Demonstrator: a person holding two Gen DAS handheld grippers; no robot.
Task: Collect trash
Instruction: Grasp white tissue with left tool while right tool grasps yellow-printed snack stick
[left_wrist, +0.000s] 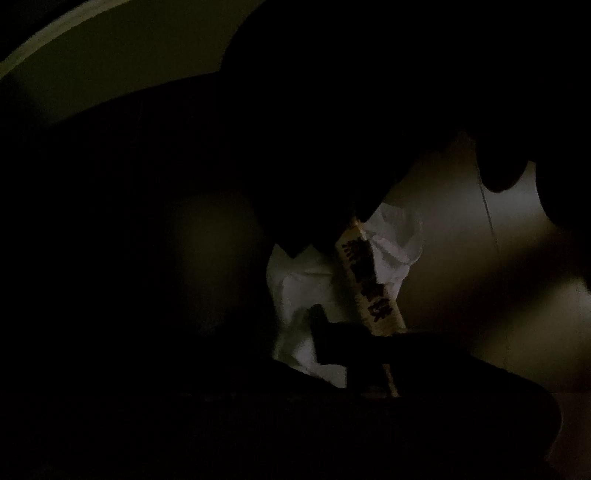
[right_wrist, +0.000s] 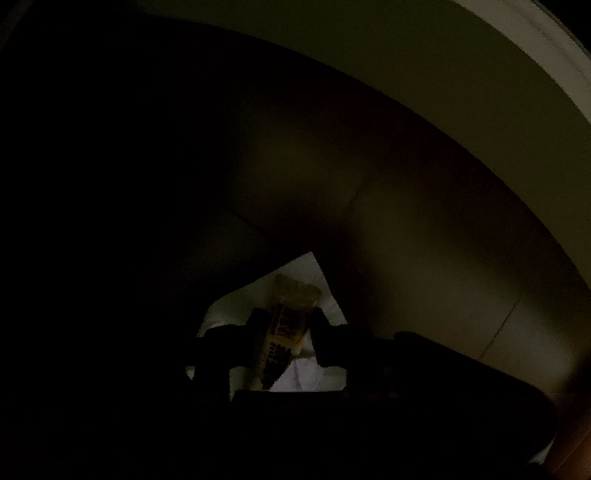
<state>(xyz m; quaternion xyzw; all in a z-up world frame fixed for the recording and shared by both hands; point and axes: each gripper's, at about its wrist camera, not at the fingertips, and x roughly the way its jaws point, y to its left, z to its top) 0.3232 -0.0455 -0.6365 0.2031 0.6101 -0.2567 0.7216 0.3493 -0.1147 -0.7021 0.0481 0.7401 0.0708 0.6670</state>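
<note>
Both views are very dark, and most of each is black shadow.

In the left wrist view, a pale curved surface (left_wrist: 122, 51) fills the upper left, its nature unclear. Toward the middle, crumpled white paper (left_wrist: 295, 291) lies on a dim tan floor (left_wrist: 461, 258) marked by a thin seam. Across the paper slants a long yellow wrapper (left_wrist: 365, 280) printed with dark characters, running from upper left to lower right. The left gripper (left_wrist: 354, 365) shows only as a dark silhouette at the bottom, over the lower end of the wrapper and the paper. Its fingers stand nearly together, but whether they pinch the wrapper, the paper or nothing I cannot tell in the shadow. A large dark shape hangs above the wrapper's upper end; what it is cannot be told.

In the right wrist view, the same white paper (right_wrist: 236, 302) sits low in the middle as a bright patch ringed by shadow. The right gripper (right_wrist: 286, 326) reaches down over it, and its two dark fingers (right_wrist: 258, 325) stand on either side of the yellow wrapper (right_wrist: 288, 321), clamped on its sides. The wrapper stands roughly upright between them, its top end clear above the fingertips. To the right the floor (right_wrist: 443, 295) spreads out, and a pale curved band (right_wrist: 498, 92) arcs across the upper right corner.
</note>
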